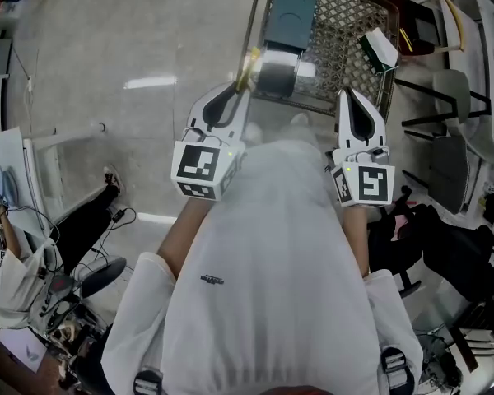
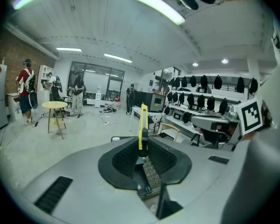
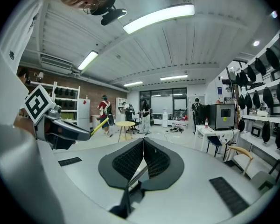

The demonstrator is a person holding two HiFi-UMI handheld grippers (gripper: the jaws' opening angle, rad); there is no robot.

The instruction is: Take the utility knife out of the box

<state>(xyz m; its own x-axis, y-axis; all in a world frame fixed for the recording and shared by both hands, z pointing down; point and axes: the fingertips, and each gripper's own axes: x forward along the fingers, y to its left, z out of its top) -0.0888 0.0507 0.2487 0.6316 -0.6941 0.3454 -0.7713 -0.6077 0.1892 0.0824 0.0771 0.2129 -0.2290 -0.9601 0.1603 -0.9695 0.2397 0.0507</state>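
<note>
Nearest is a person in a white shirt (image 1: pixel 272 262), seen from above, holding a gripper in each hand at waist height.

The left gripper (image 1: pixel 239 89) has its jaws pinching a yellow knife (image 1: pixel 248 68) near its lower end. The knife's slim body stands up past the jaw tips. The right gripper (image 1: pixel 347 95) is just beside it to the right, with its jaws pressed together and nothing between them.

The knife looks already lifted out and sits above the near edge of a wire basket (image 1: pixel 350 23) on the floor ahead. To finish well, the grip should probably stay firm and low on the handle. The knife should travel up and back, clear of the mesh, with its point kept away from the body and the other gripper.

The basket holds a teal box (image 1: pixel 290 15) at the far side and a grey box (image 1: pixel 276 74) nearer. A pale roll (image 1: pixel 306 71) lies against the grey box, and a small white and green packet (image 1: pixel 380 49) rests at the right rim. Whether either box is open cannot be made out.

Beyond is pale floor (image 1: pixel 132 48).
</note>
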